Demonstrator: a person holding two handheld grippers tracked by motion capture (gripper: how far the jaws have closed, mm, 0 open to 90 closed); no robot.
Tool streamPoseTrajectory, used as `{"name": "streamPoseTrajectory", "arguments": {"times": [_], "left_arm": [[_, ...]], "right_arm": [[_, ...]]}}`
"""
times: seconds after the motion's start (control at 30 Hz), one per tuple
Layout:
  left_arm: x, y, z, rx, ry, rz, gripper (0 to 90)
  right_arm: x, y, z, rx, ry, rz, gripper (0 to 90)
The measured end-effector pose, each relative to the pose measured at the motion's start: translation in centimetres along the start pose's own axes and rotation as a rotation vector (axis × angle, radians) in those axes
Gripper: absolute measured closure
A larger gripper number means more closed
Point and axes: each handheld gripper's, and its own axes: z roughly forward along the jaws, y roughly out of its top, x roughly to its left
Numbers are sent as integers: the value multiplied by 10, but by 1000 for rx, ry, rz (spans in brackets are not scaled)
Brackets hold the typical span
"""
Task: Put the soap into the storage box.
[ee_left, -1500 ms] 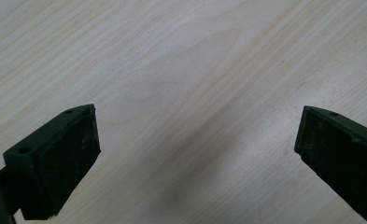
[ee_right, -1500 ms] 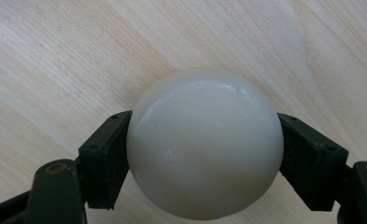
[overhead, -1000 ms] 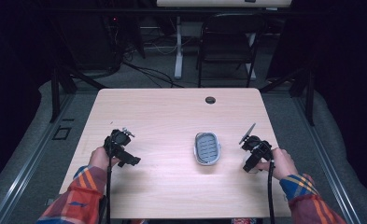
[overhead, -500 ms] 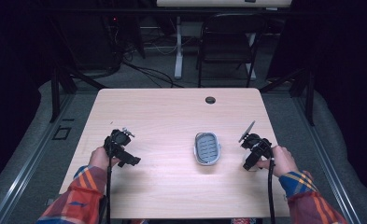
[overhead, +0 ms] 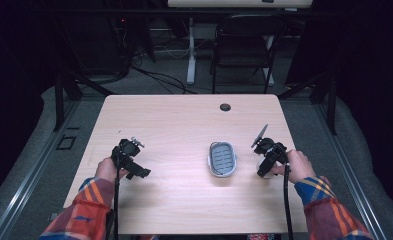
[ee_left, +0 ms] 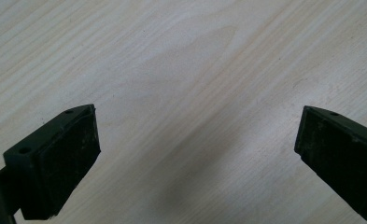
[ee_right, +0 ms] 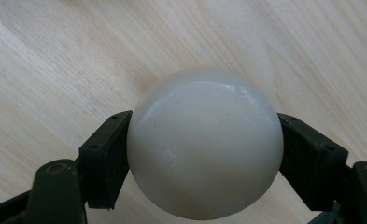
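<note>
A smooth white ball-like object [ee_right: 204,149] sits between the black jaws of my right gripper [ee_right: 204,119], and both pads press on its sides just above the wooden tabletop. In the high view the right gripper [overhead: 264,169] is at the table's right side, a short way right of a grey oval dish [overhead: 222,174] with a ribbed floor. At the left side of the table, my left gripper [overhead: 140,171] stands open. Its two pads [ee_left: 59,154] are wide apart over bare wood, with nothing between them [ee_left: 197,112].
The light wooden table [overhead: 184,120] has a small dark cable hole [overhead: 225,107] near its far edge. A black chair [overhead: 244,45] and table legs stand behind it on the grey floor. Cables trail from both grippers towards the near edge.
</note>
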Motion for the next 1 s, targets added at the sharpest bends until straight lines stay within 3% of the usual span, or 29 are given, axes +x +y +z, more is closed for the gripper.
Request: {"name": "streamPoseTrajectory", "arguments": {"times": [0.07, 0.1, 0.13, 0.23, 0.3, 0.43, 0.73, 0.77, 1.0], "left_arm": [[0, 0, 0, 0, -2, -1, 0], [0, 0, 0, 1, -2, 0, 0], [-1, 0, 0, 1, 0, 3, 0], [-1, 1, 1, 4, -3, 5, 0], [-1, 0, 1, 6, -4, 4, 0], [0, 1, 1, 5, -4, 4, 0], [-1, 1, 1, 7, -6, 9, 0], [-1, 1, 1, 7, -6, 9, 0], [-1, 1, 2, 12, -9, 9, 0]], "right_arm": [[-3, 4, -5, 37, -10, -31, 241], [-1, 3, -3, -3, -1, 0, 241], [-3, 5, -6, 18, -9, -19, 241], [-3, 7, -6, -10, -10, 2, 241], [-5, 10, -9, 10, -13, -21, 241], [-6, 15, -12, 24, -15, -24, 241], [-8, 23, -21, 13, -24, -27, 241], [-7, 23, -20, -9, -19, -15, 242], [-8, 29, -24, 17, -34, -38, 242]]}}
